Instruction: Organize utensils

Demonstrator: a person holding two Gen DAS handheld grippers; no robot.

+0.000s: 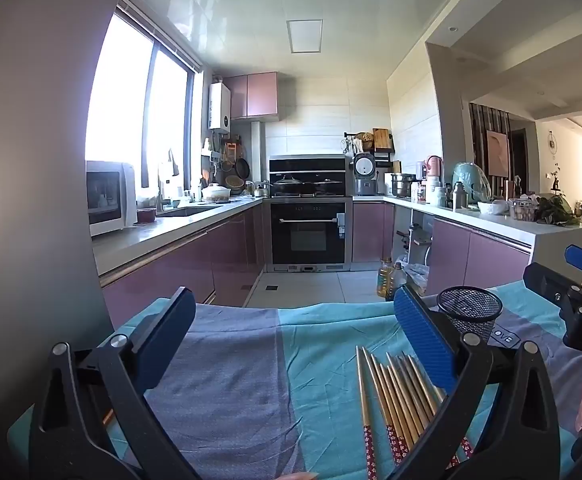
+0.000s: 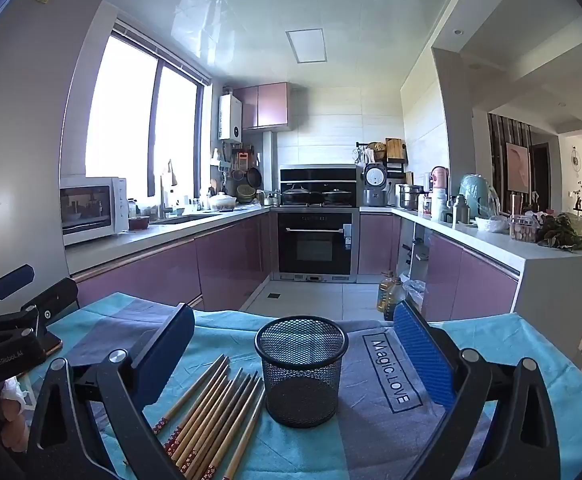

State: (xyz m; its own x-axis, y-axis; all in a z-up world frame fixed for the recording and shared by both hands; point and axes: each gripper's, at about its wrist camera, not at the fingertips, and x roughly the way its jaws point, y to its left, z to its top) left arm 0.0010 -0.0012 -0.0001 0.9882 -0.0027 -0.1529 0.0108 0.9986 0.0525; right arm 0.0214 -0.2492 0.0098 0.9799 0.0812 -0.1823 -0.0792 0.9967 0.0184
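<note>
Tongs: I see left tongs (image 1: 291, 344) and right tongs (image 2: 295, 356) wide open, empty.
Risk: my grab may scatter chopsticks (image 2: 211, 412), tipping mesh cup (image 2: 301, 368), lower centre.

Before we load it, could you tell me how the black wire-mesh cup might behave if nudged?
The black wire-mesh cup looks light and empty, so it would probably slide on the blue-grey cloth. Being tall and upright, it may tip if the wooden chopsticks lean against its rim.

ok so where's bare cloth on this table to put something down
Free: the cloth right of the mesh cup, around the "Magic.LOVE" print, and the grey-blue patch left of the chopsticks between the left tongs. Crowded: the chopsticks lie fanned close against the cup's left side.
</note>
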